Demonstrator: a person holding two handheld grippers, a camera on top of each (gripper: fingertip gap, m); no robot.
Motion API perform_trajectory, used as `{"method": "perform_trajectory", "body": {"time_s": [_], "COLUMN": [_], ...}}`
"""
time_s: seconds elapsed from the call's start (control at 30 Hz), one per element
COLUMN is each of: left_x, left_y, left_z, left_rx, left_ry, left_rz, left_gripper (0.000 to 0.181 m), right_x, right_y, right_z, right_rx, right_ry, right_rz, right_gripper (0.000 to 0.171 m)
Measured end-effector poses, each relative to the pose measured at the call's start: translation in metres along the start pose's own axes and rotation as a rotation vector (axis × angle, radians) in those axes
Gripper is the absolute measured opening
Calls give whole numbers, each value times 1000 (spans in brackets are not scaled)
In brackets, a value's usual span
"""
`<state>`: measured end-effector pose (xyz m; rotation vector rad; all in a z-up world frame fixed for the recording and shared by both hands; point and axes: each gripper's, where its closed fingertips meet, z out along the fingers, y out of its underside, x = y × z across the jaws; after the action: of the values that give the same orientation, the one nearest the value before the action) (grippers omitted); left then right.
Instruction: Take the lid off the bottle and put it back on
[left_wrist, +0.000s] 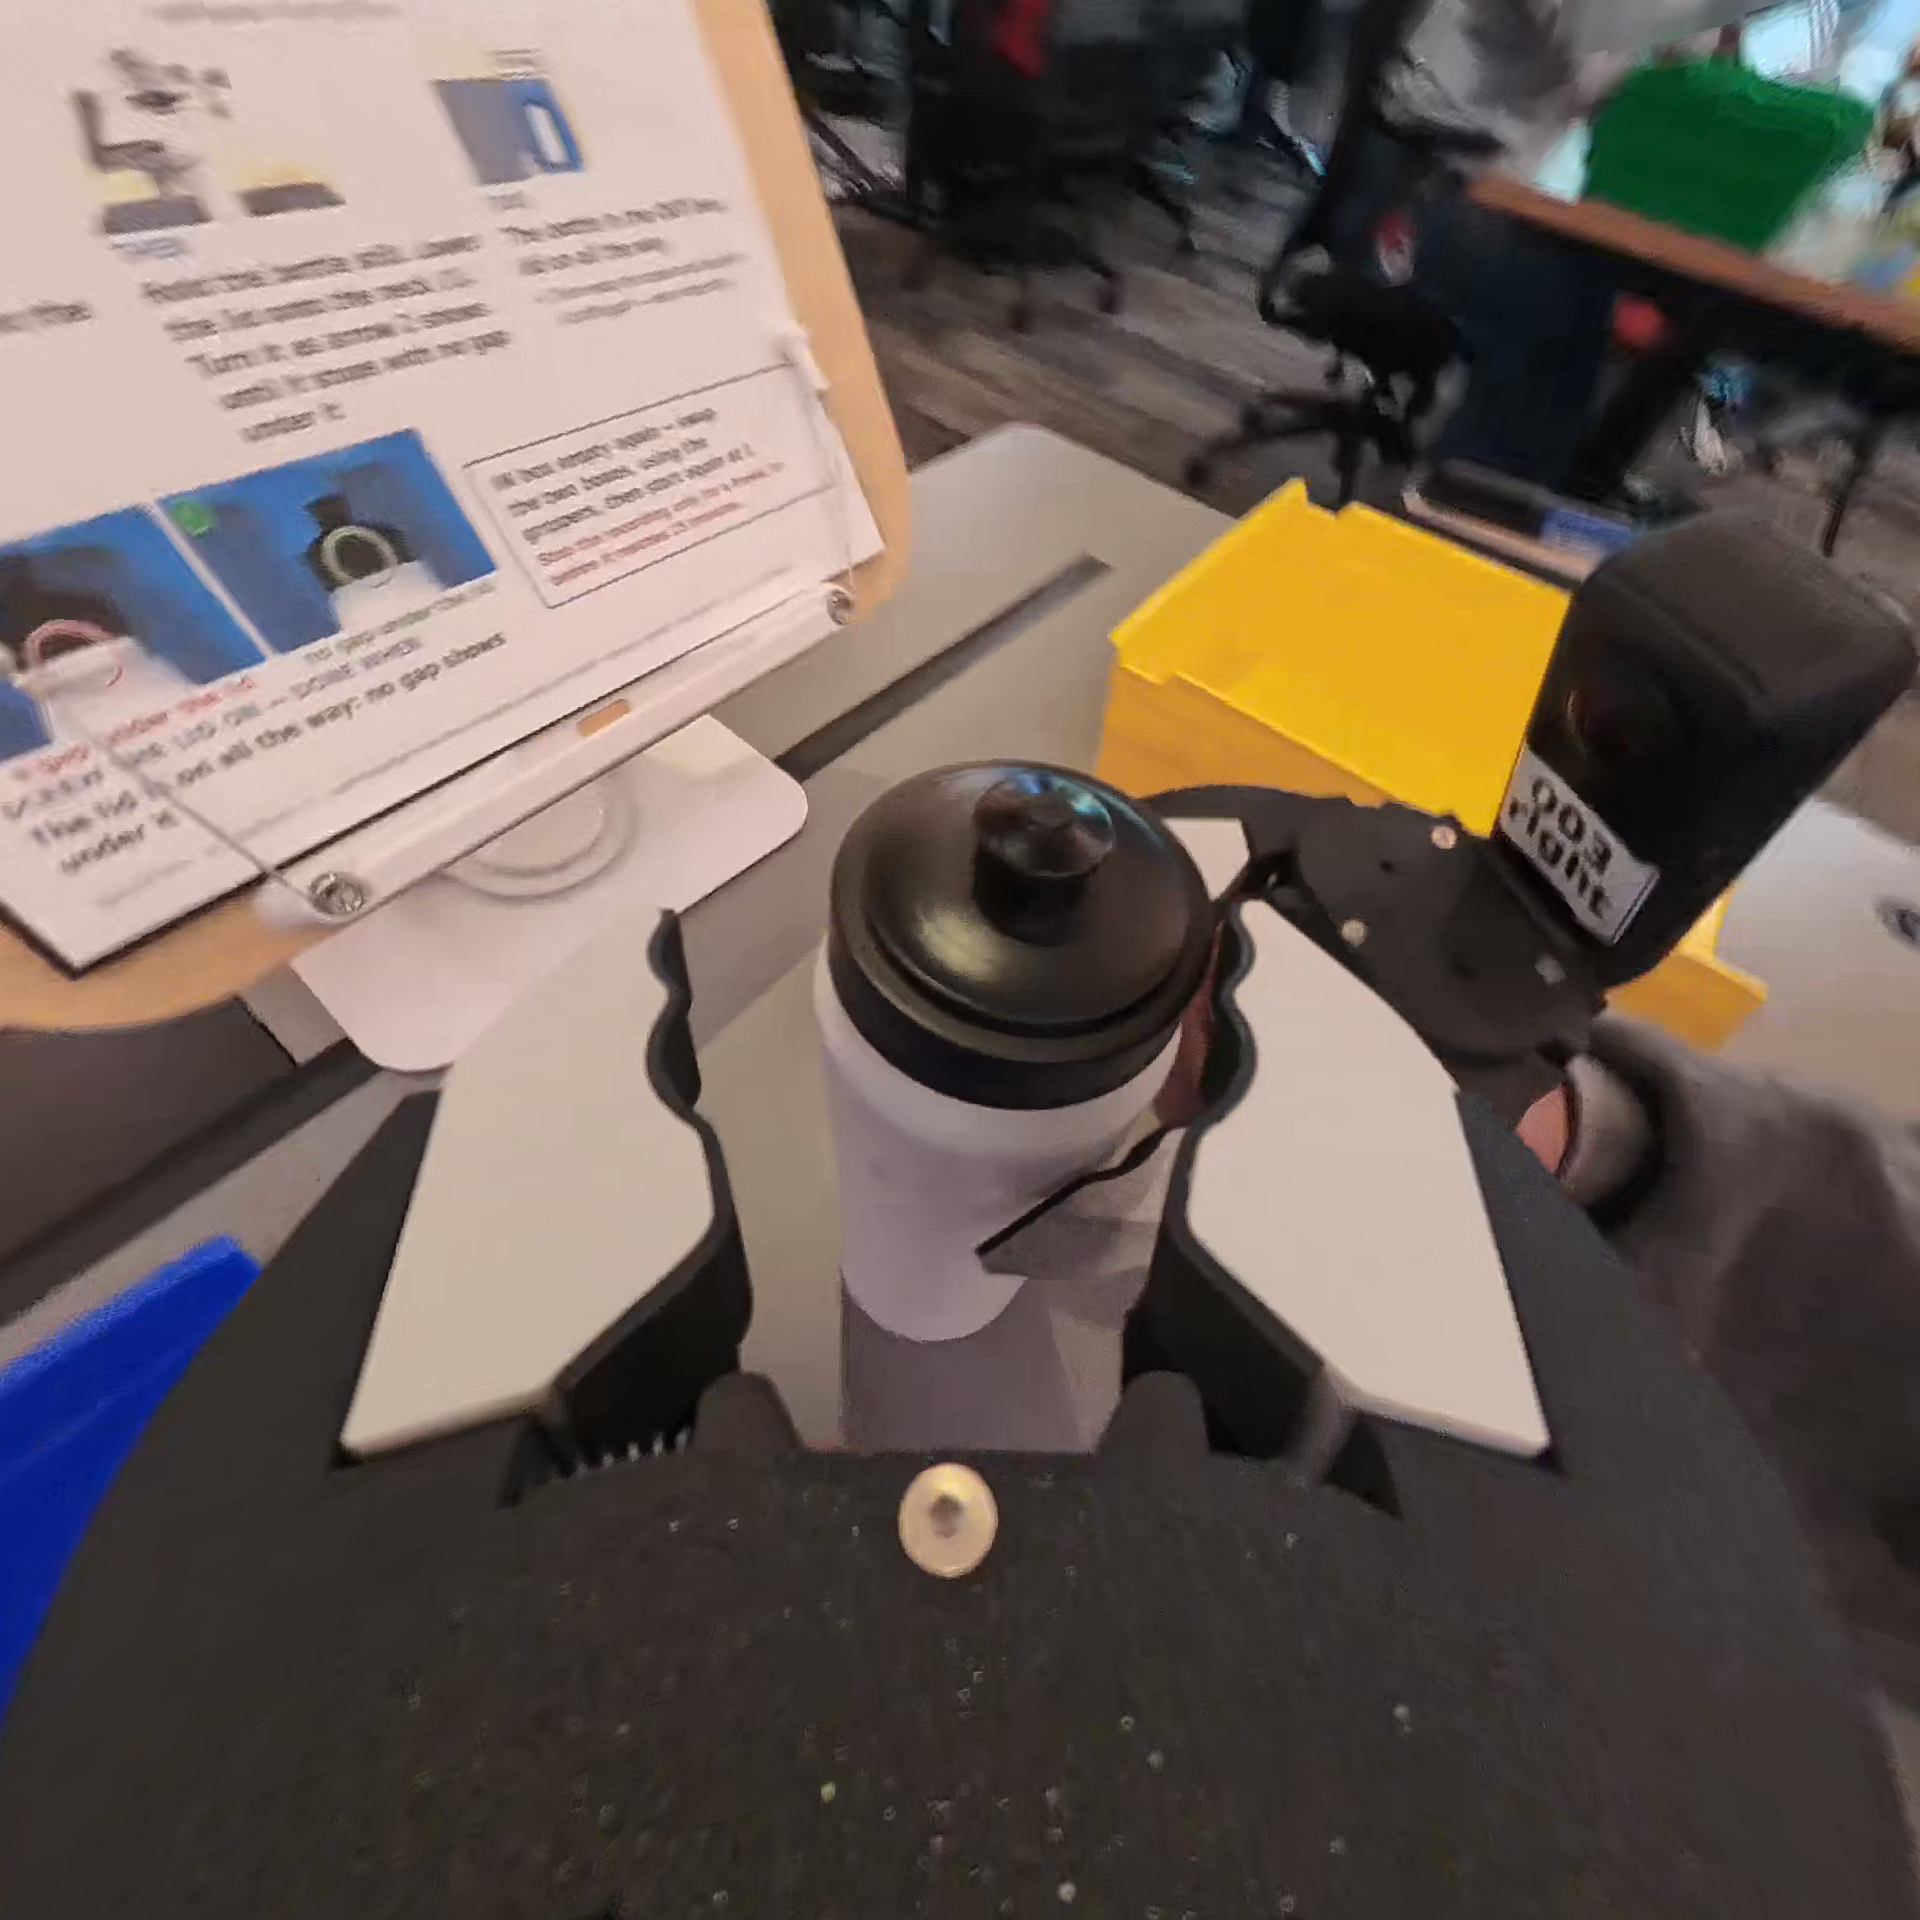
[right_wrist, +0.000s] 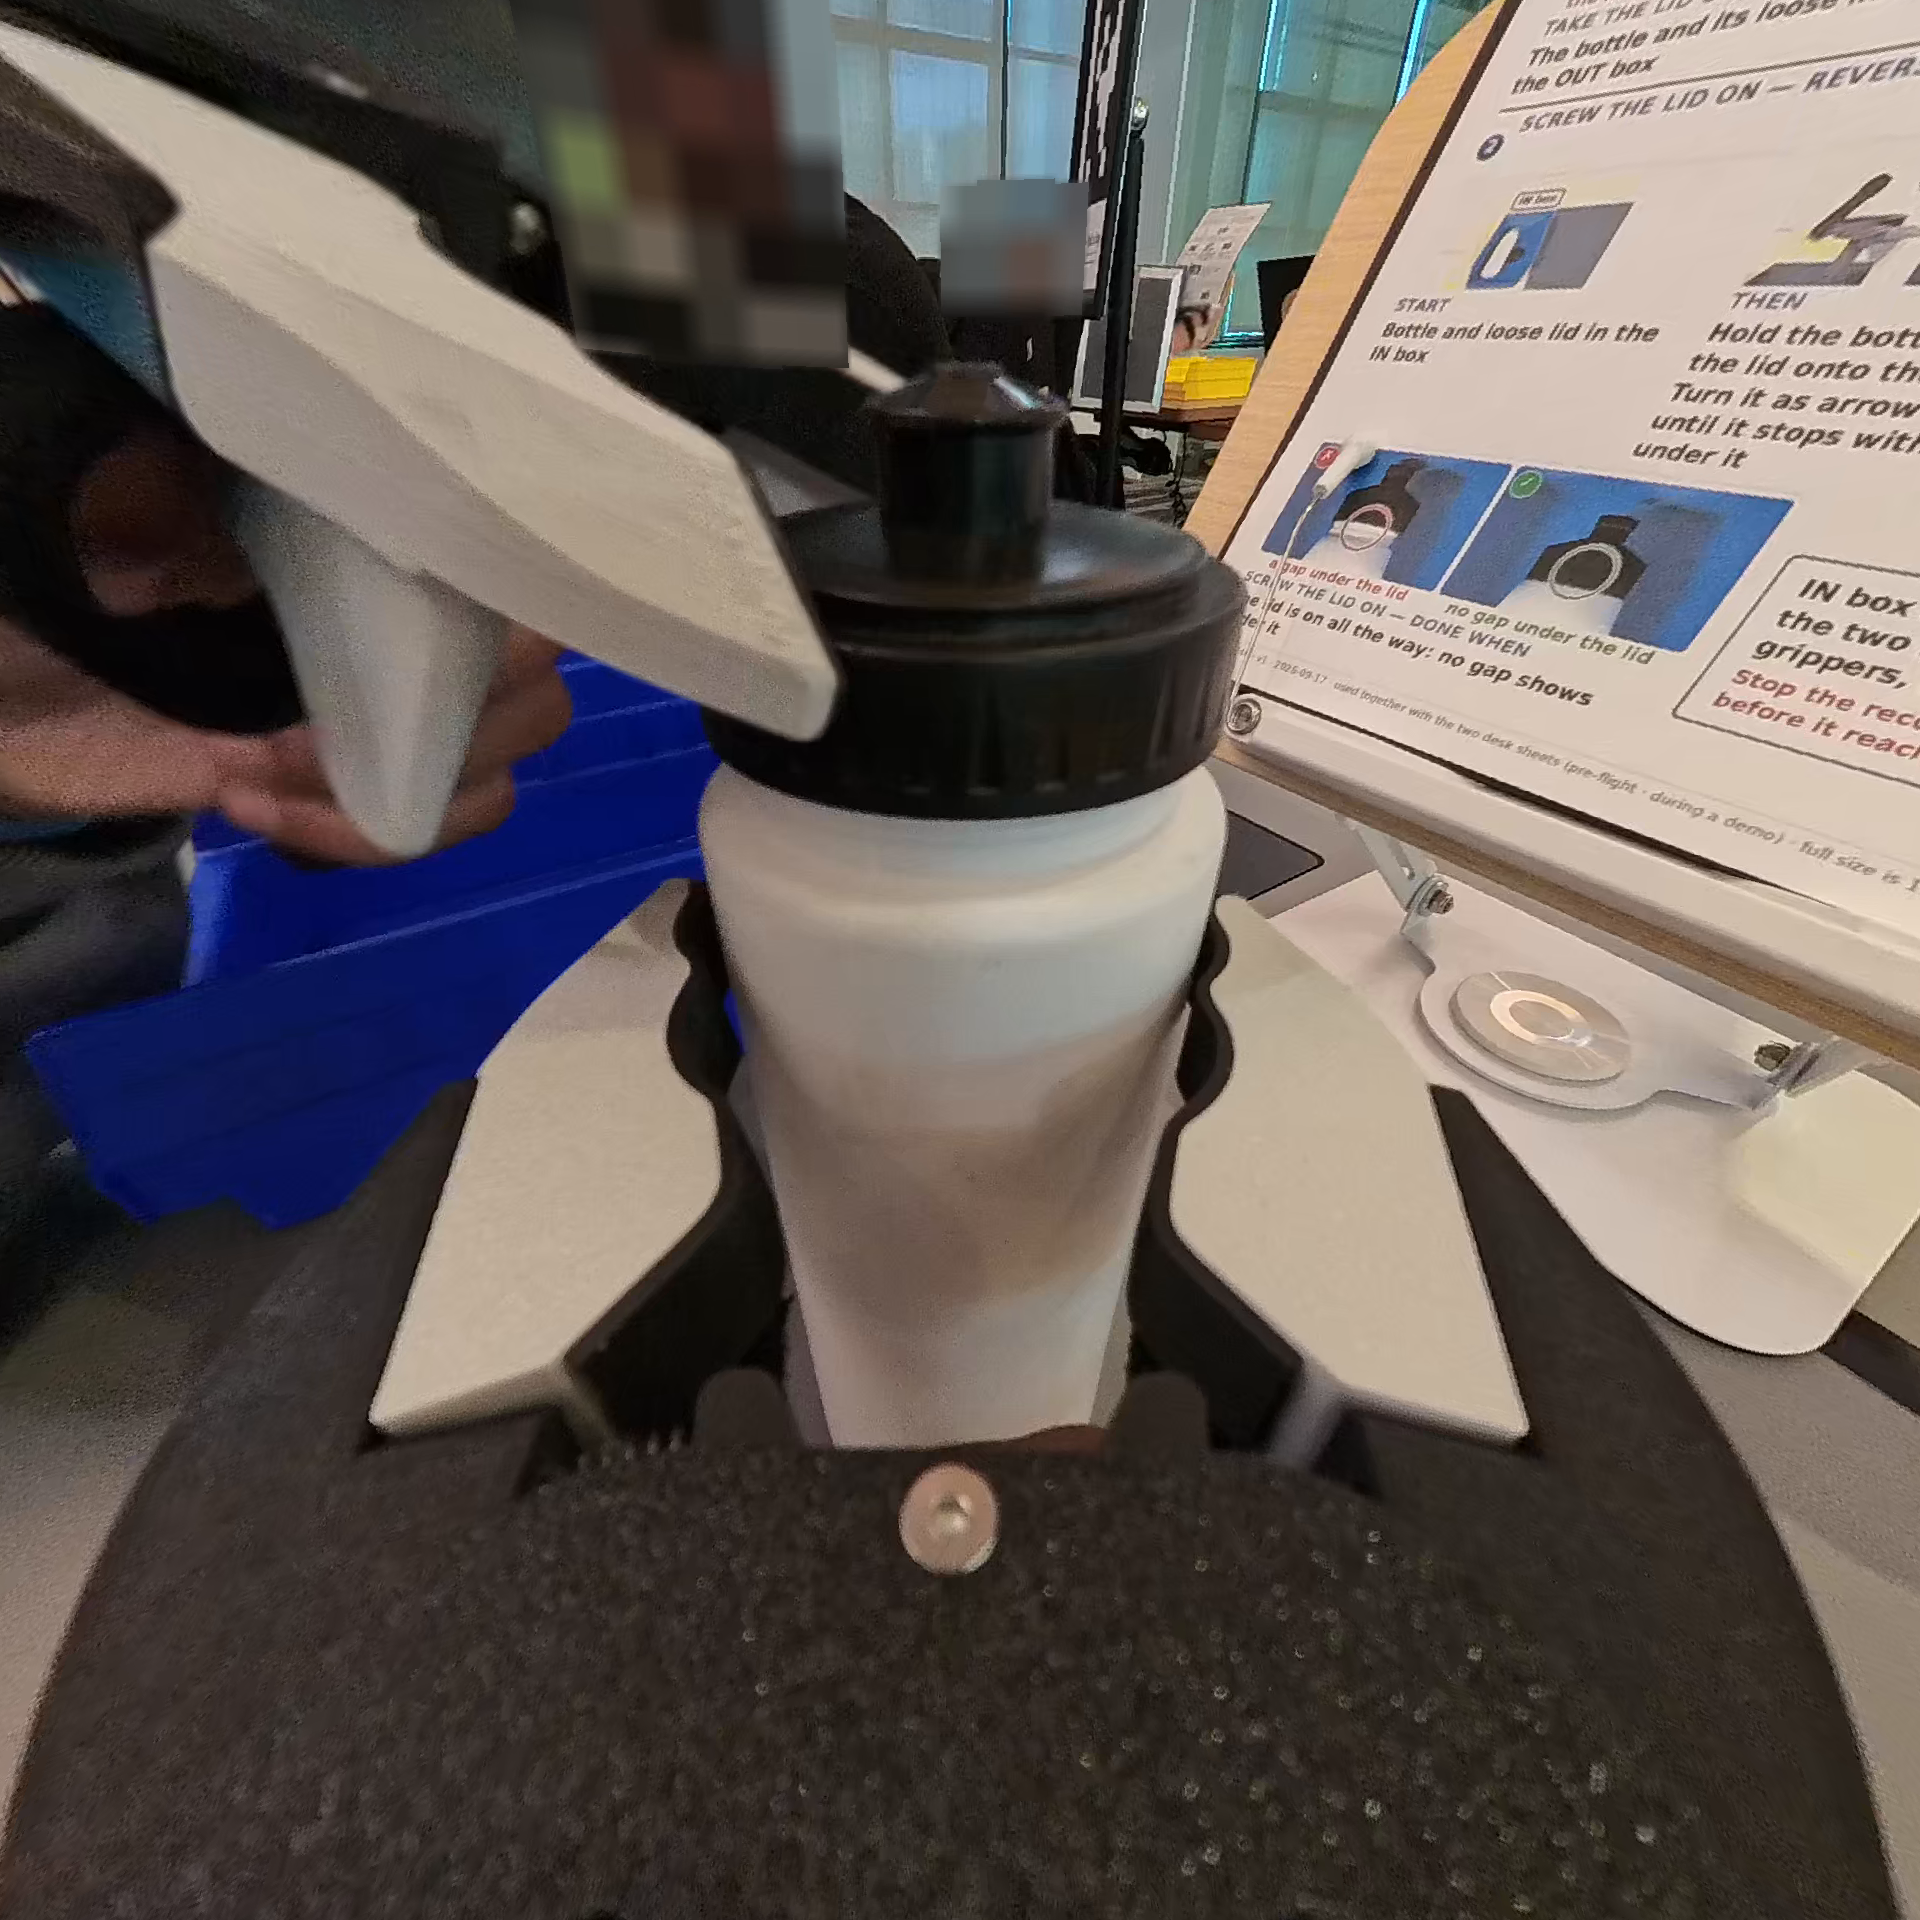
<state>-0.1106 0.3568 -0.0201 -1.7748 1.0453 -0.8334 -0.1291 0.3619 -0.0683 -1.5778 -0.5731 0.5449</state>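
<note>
Here, right claw (right_wrist: 951, 1049) clamping bottle (right_wrist: 966, 1039), left view: lid (left_wrist: 1023, 925) top

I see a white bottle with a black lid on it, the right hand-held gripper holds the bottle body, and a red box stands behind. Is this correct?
Not quite: the box behind is yellow, not red, as the left wrist view shows. The rest holds: the black lid sits on the white bottle, and the right hand-held gripper holds its body.
</note>
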Motion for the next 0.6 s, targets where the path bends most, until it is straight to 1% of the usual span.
{"method": "perform_trajectory", "body": {"time_s": [0.07, 0.1, 0.13, 0.17, 0.23, 0.3, 0.43, 0.6], "left_x": [7, 11, 12, 9, 8, 9, 11, 13], "left_y": [0, 2, 5, 6, 6, 8, 12, 18], "left_z": [0, 2, 5, 5, 6, 5, 0, -6], "left_rx": [53, 53, 46, 49, 38, -19, -138, -270], "left_ry": [-29, -45, -71, -121, -135, -79, 130, 414], "left_rz": [-45, -47, -31, -8, 15, 36, 118, 318], "left_gripper": [94, 92, 89, 75, 73, 73, 73, 73], "right_x": [0, -1, -1, -1, -1, -2, -4, -7], "right_y": [0, 0, 0, 0, 0, 0, 0, 0], "right_z": [0, 0, 1, 1, 1, 0, 1, 1], "right_rx": [0, -2, -5, -8, -12, -9, -5, 9], "right_ry": [3, 6, 9, 12, 16, 9, -6, -27], "right_rz": [-2, -3, -5, -8, -9, -8, -14, -24], "right_gripper": [85, 85, 85, 85, 85, 85, 85, 85]}}
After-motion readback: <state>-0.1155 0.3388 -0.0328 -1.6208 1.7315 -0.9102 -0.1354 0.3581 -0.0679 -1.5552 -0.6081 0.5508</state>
